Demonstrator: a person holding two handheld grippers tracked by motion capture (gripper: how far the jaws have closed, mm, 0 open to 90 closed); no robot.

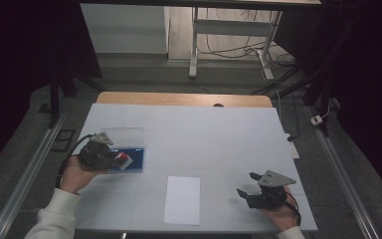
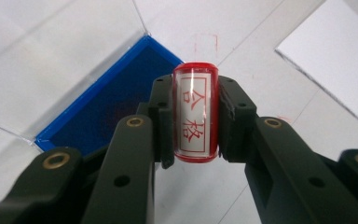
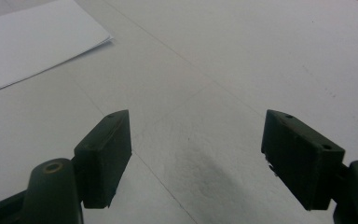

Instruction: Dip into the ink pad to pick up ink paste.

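My left gripper (image 2: 195, 119) is shut on a red stamp (image 2: 195, 116) with a clear window and red characters on a white label. It hangs just above the blue ink pad (image 2: 116, 100), whose clear lid (image 2: 51, 56) lies folded back. In the high view the left gripper (image 1: 120, 159) holds the stamp (image 1: 125, 160) over the blue ink pad (image 1: 134, 160) at the table's left. My right gripper (image 3: 196, 156) stands open with nothing between its jaws, low over bare table. In the high view the right gripper (image 1: 247, 184) rests at the front right.
A white sheet of paper (image 1: 182, 199) lies at the front middle of the white table (image 1: 204, 134), also seen as the paper (image 2: 335, 56) and the paper (image 3: 32, 39). A desk frame with cables (image 1: 229, 45) stands beyond the table.
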